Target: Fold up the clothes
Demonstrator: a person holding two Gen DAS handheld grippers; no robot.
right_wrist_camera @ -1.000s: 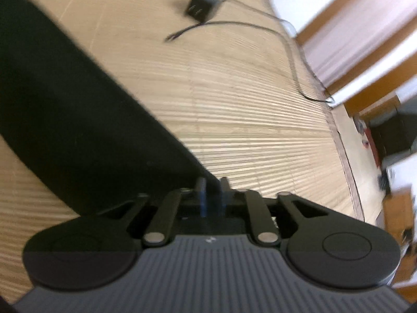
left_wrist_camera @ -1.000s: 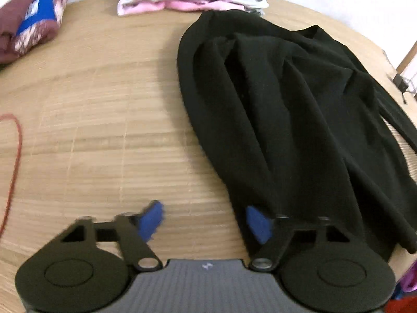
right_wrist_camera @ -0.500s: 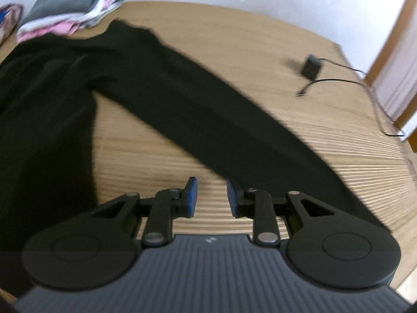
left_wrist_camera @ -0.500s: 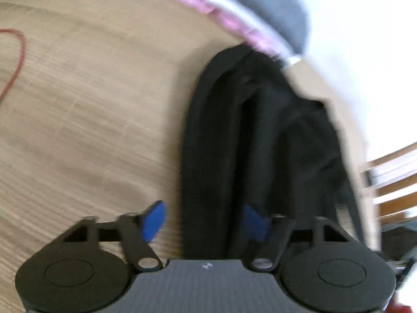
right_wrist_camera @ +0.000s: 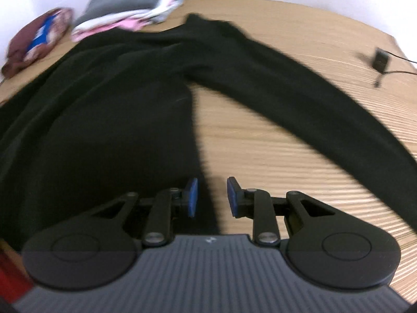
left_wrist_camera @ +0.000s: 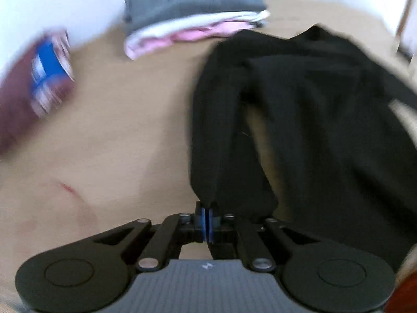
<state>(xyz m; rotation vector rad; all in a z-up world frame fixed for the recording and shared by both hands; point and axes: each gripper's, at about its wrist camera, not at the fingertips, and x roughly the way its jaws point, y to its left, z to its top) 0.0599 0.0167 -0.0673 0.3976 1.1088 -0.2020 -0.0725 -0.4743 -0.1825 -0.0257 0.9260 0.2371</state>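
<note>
A black long-sleeved garment (left_wrist_camera: 312,130) lies spread on the wooden table (left_wrist_camera: 117,143). My left gripper (left_wrist_camera: 207,221) is shut on a strip of its fabric, which rises taut from the blue pads and hangs off the table there. In the right wrist view the garment's body (right_wrist_camera: 104,130) fills the left side and one sleeve (right_wrist_camera: 312,99) stretches to the right. My right gripper (right_wrist_camera: 211,198) hovers open over the body's right edge. That edge runs between the pads, which do not press on it.
A stack of folded grey, white and pink clothes (left_wrist_camera: 192,18) (right_wrist_camera: 130,7) sits at the table's far edge, with a maroon and blue bundle (left_wrist_camera: 26,91) (right_wrist_camera: 34,41) to its left. A black charger with cable (right_wrist_camera: 380,60) lies far right. A red cord (left_wrist_camera: 67,189) lies near left.
My left gripper closed on the black fabric and rose with it. My right gripper let go of the sleeve, opened a little and swung left to the garment's body edge.
</note>
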